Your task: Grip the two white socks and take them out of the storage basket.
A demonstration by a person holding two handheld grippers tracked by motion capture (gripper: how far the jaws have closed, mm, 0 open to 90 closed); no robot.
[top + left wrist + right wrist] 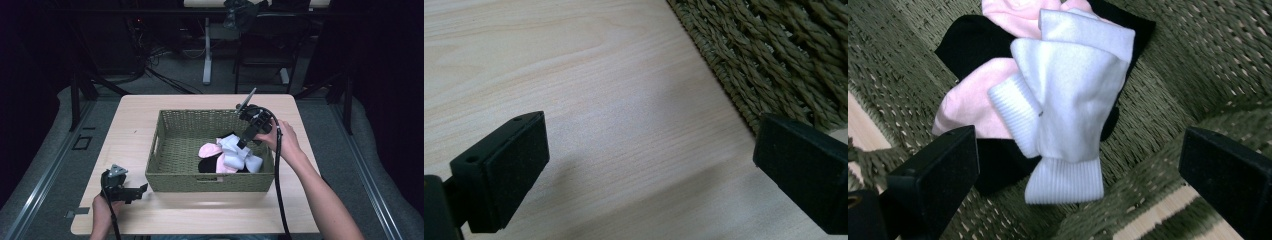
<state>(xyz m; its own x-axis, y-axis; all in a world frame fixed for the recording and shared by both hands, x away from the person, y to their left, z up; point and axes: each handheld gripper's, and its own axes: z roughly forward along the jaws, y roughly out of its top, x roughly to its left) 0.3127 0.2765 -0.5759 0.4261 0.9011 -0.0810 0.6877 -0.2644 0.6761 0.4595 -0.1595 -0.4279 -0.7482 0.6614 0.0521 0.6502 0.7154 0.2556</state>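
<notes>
An olive woven basket (180,145) stands in the middle of the light wooden table (135,120). In its right half lies a small pile of folded socks: white ones (236,152) (1073,100) on top, pink ones (209,150) (973,100) and black ones (206,166) (968,42) beneath. My right gripper (243,141) (1078,175) hangs open just above the pile, over the basket's right side, with nothing between its jaws. My left gripper (142,189) (649,170) rests open low over the table at the basket's front left corner (774,55), empty.
The basket's walls (1208,65) rise around the socks. Bare tabletop lies left of and in front of the basket. Beyond the table's far edge are a dark chair (265,45), a white table leg (207,50) and cables on the floor.
</notes>
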